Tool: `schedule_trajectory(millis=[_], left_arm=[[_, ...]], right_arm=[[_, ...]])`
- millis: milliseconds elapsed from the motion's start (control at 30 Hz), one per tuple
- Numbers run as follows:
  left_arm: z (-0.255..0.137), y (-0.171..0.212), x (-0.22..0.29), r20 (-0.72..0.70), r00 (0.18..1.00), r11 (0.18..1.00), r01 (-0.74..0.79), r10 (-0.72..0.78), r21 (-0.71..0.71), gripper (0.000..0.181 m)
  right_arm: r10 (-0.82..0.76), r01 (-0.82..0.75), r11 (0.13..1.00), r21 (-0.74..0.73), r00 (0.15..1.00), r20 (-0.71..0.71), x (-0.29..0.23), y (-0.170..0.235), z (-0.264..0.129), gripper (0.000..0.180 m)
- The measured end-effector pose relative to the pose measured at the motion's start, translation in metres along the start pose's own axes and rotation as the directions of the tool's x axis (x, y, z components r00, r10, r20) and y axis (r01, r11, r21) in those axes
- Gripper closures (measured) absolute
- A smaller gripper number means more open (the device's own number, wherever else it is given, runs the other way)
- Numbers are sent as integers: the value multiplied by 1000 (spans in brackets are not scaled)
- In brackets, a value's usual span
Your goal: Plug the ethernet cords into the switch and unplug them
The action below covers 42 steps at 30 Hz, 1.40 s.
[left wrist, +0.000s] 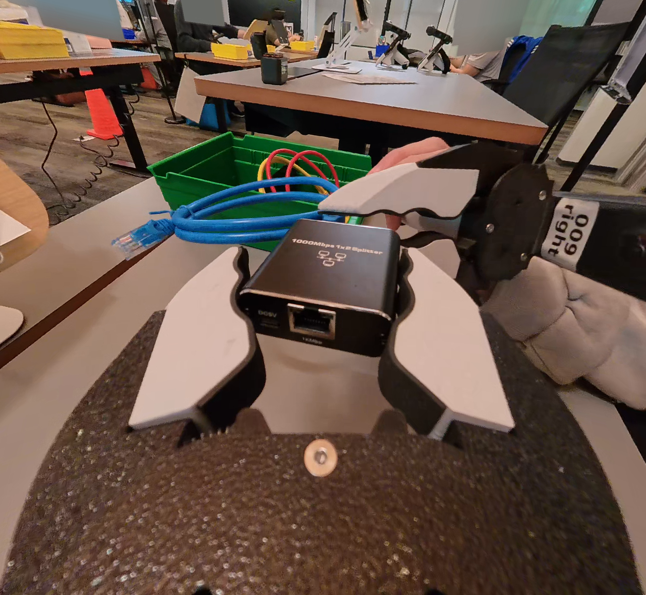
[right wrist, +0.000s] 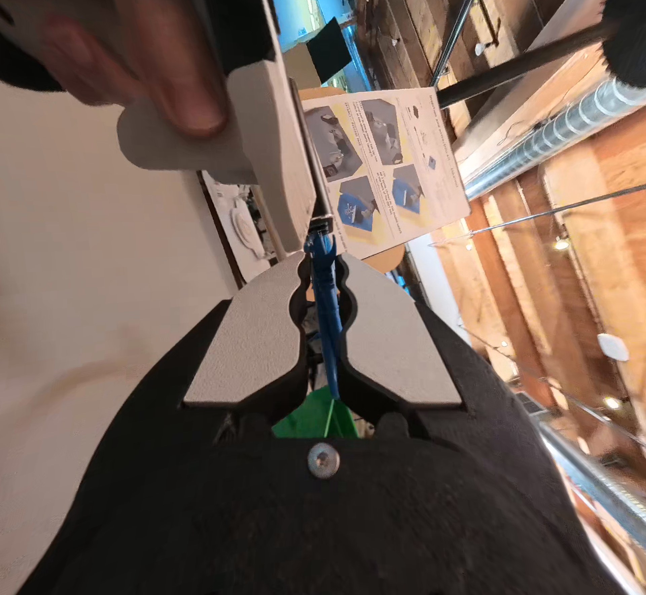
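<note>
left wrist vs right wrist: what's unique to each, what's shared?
Left wrist only: the near empty port on the switch, the blue cable's free plug, red and yellow cables.

Right wrist only: right claw shut on the blue plug at the switch's edge, an instruction sheet.

Both: switch held by left claw, blue cable, green bin.

Right gripper point(right wrist: 323, 270) fingers point(right wrist: 260, 326) clamp blue ethernet cord point(right wrist: 327, 326), plug at switch point(right wrist: 320, 194) edge.
</note>
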<state>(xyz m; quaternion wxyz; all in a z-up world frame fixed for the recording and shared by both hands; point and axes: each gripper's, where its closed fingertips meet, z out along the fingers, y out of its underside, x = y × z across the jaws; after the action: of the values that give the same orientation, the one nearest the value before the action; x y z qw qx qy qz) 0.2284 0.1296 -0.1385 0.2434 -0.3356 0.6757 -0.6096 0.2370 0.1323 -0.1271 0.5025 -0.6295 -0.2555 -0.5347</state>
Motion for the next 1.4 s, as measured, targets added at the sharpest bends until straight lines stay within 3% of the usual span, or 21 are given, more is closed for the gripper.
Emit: schedule_trajectory(millis=[833,1067,1267,1400], left_arm=[[-20,0,-31,32,985,984,169,-171,46,100],[-17,14,-37,50,980,982,191,-191,4,100],[-16,17,-38,40,975,976,220,-219,-8,101],[-14,21,-38,28,970,970,243,-243,-5,101]], right_arm=[[-296,290,951,106,954,40,-7,-17,40,165],[-390,384,920,78,915,98,-22,-8,43,165],[-205,202,979,33,958,202,-33,-3,40,166],[-165,165,986,21,955,246,-35,0,40,166]])
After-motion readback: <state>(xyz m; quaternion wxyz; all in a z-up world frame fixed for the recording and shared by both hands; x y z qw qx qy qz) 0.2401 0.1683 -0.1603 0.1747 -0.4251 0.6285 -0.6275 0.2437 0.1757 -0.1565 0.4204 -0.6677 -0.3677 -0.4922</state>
